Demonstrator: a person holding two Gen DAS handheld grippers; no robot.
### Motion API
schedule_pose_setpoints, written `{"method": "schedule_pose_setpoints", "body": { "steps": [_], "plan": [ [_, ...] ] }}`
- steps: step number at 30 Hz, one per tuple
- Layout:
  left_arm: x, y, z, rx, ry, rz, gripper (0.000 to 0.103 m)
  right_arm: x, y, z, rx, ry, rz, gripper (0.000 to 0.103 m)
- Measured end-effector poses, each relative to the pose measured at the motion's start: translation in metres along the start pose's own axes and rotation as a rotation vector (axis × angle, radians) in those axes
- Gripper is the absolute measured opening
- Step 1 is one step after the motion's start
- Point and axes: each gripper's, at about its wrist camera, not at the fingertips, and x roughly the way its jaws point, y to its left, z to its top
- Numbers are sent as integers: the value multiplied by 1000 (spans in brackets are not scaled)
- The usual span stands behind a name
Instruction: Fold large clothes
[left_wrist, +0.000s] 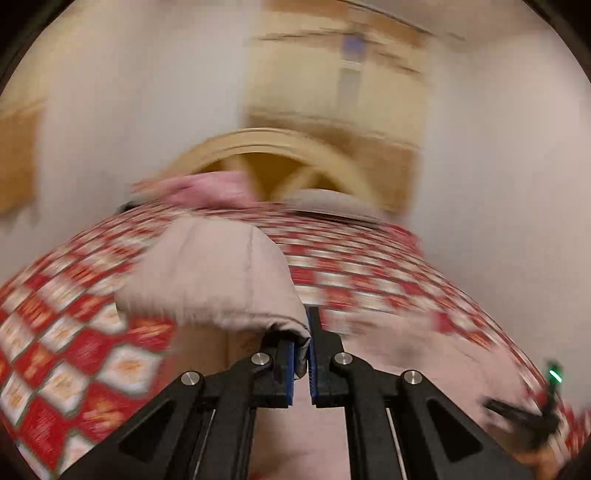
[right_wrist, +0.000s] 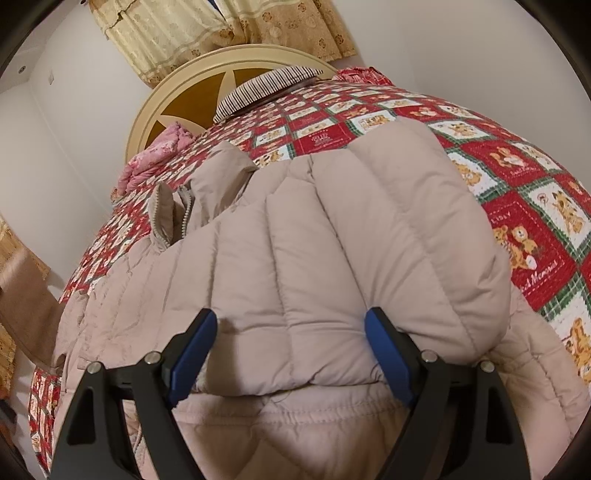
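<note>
Left wrist view, heavily motion-blurred. The left gripper (left_wrist: 308, 345) sits at lower centre with its jaws pinched together on a fold of the beige padded jacket (left_wrist: 210, 273); the cloth is caught between the blue pads (left_wrist: 291, 369) and bulges up and to the left of them, lifted off the quilt (left_wrist: 55, 332). The red-and-white patchwork quilt covers the bed across the middle of the frame. A rounded cream headboard (left_wrist: 266, 147) sits at upper centre, with a pink bundle (left_wrist: 207, 192) just below it to the left.

Right wrist view, sharp. The right gripper (right_wrist: 290, 332) sits at lower centre with its jaws spread wide. The quilted jacket (right_wrist: 332, 240) fills the centre and bottom of the frame, lying on the quilt (right_wrist: 517, 184), and a puffed fold of it lies between the blue pads (right_wrist: 384, 354). Cannot tell whether the pads press on it. The zipper edge (right_wrist: 186, 210) shows at centre left. A striped pillow (right_wrist: 266, 86) lies at upper centre against the headboard (right_wrist: 173, 92), with patterned curtains (right_wrist: 221, 29) above.
</note>
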Motion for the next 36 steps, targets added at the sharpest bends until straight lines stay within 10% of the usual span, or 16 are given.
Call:
{"method": "schedule_pose_setpoints", "body": {
  "steps": [4,11,20,25,32,36],
  "plan": [
    [31,-97,-35,83,146,-189,5,-1,-3,0,15,-5,18,85],
    [82,-180,-141,366,467,-98,6,-2,-6,0,28,-10,35,85],
    [45,-182,-150,473,494,-31,14,-3,-10,0,48,-15,57,85],
    [7,-142,-144,293,436,-32,79,-5,-13,0,74,-21,84,85],
    [-1,-42,-136,-58,331,152,79,-35,-27,-1,206,-33,124,83],
    [18,0,-161,-303,382,116,79,-63,-18,-11,240,-66,230,84]
  ]
}}
